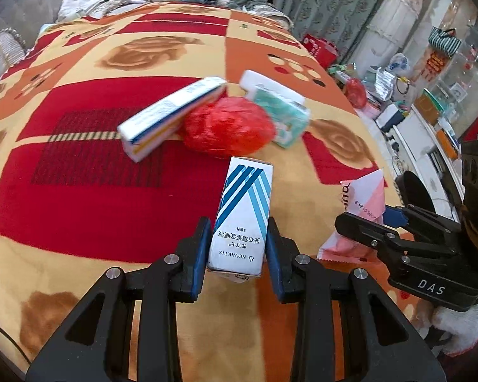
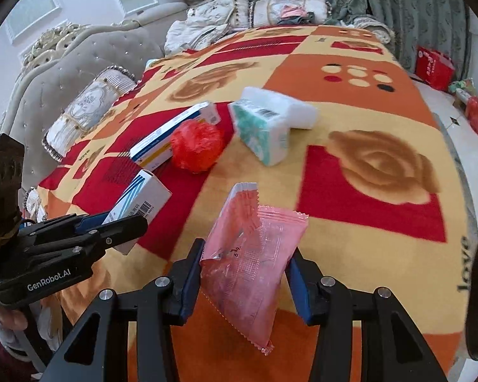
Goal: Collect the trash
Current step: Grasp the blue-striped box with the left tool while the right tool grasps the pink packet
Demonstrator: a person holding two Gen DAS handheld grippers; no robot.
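Blanket (image 1: 79, 191) fills the left wrist view — near, the left gripper (image 1: 235, 248) clamps a white-and-blue carton (image 1: 243, 216). Right wrist view: right gripper (image 2: 245, 273) pinches a pink wrapper (image 2: 251, 254); farther off lie a red crumpled ball (image 2: 196, 145) — and a tissue pack (image 2: 264, 130).

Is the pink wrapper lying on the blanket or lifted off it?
Lifted: the right gripper pinches the pink wrapper, whose lower corner dangles above the blanket.

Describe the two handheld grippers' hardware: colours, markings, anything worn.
Both are matte black plastic with blue pads lining the jaws and silver round-head bolts at the linkages. The right gripper carries white "DAS" lettering on its side; the left gripper reads "GenRobot.AI". Each has a black camera block mounted on top. No sleeve is clearly visible.
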